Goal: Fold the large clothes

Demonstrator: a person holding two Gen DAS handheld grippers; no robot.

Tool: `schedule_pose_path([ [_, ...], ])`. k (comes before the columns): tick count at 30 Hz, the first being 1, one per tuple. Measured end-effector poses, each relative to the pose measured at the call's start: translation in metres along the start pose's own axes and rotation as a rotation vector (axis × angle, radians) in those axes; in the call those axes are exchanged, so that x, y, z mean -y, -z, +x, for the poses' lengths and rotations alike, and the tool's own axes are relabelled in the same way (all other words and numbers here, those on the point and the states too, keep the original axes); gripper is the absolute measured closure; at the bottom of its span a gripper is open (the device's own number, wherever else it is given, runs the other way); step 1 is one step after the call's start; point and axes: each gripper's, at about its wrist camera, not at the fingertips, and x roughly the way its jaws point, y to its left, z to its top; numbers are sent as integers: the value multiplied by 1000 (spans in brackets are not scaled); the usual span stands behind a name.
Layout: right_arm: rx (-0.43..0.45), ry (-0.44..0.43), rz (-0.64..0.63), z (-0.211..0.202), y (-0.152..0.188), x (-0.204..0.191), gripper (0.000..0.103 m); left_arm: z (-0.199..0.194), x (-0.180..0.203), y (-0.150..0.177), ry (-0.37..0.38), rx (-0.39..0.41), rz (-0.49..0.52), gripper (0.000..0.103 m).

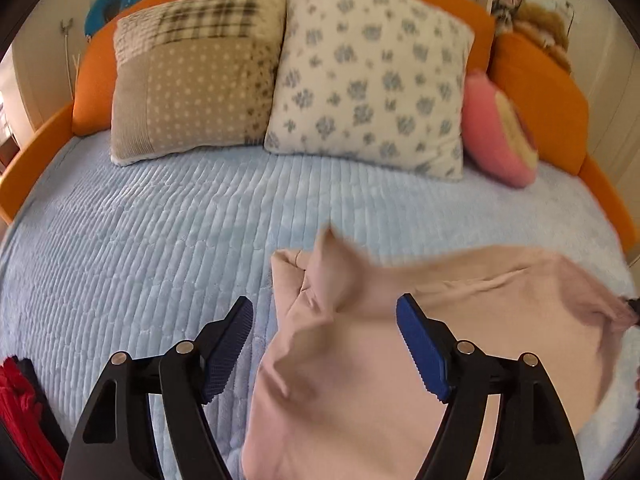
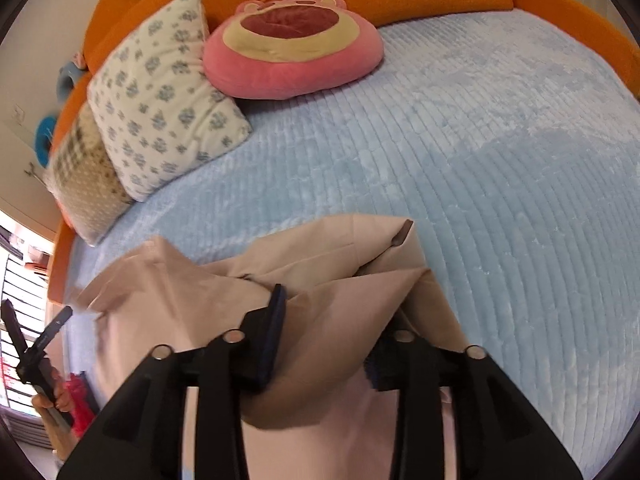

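Left wrist view, foreground: the left gripper (image 1: pixel 325 322) stands with its blue pads (image 1: pixel 422 350) spread wide, pressing on nothing. The pale pink garment (image 1: pixel 360 360), the task's thing, lies bunched on the light blue quilted bedcover (image 1: pixel 140 248) between and beyond the fingers; a peaked fold rises just past the fingertips, and the cloth spreads away to the right edge of the view. The left pad hangs over bare bedcover, the right pad over the cloth. A red item (image 1: pixel 18 404) shows at the lower left edge; what it is cannot be told.

Right wrist view, foreground: the right gripper (image 2: pixel 332 320) is partly parted with the garment (image 2: pixel 320 264) heaped between and over its fingers. The left pad (image 2: pixel 276 320) shows, with cloth draped against it; the right fingertip is buried under a fold, so whether the pads still pinch the cloth cannot be told. At the lower left edge a hand (image 2: pixel 48 396) holds the other tool.

Middle ground: open bedcover, unobstructed, in both views.

Background: a beige patchwork pillow (image 1: pixel 192 88) and a white floral pillow (image 1: pixel 368 80) lean side by side against the orange headboard (image 1: pixel 96 80). A pink bear-face cushion (image 2: pixel 292 44) rests just beside the floral pillow.
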Motion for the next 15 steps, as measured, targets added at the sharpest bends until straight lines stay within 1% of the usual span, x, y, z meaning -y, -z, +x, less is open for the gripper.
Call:
schedule_pose_path([
  [3, 3, -40, 21, -19, -2, 0, 59, -23, 4, 0, -8, 36, 26, 26],
  [7, 19, -58, 36, -38, -5, 0, 54, -36, 23, 9, 23, 46, 72, 26],
  [9, 53, -65, 64, -50, -8, 4, 46, -36, 40, 16, 41, 46, 105, 26],
  [10, 93, -45, 65, -58, -9, 5, 33, -35, 47, 20, 53, 44, 119, 26],
  [11, 132, -33, 56, -66, -10, 4, 24, -33, 54, 23, 67, 39, 133, 26],
  [12, 176, -21, 39, -77, -11, 4, 22, -28, 66, 29, 80, 31, 153, 26],
  [13, 195, -17, 29, -83, -12, 4, 21, -26, 73, 33, 87, 28, 165, 26],
  [15, 190, -17, -16, -86, -10, 0, 21, -16, 92, 42, 119, 15, 190, 26],
])
